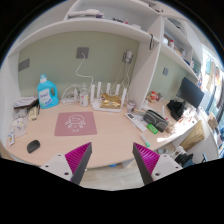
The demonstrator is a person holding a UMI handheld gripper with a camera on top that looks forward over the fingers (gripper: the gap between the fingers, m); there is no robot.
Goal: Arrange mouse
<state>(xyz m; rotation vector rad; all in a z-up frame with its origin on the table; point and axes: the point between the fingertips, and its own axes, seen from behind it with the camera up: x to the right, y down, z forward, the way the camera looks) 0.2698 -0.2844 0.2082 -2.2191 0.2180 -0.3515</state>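
The gripper [113,160] hangs above the desk [110,140] with its fingers wide apart and nothing between them. A pink mousepad [75,123] lies ahead, a blue bottle [46,92] beyond it. The dark mouse [34,146] sits well left; its heading is unclear.

Light wooden desk [110,140] centre frame: pink mouse pad [75,123], dark mouse [33,146] lower left, blue bottle [46,93] upper left.
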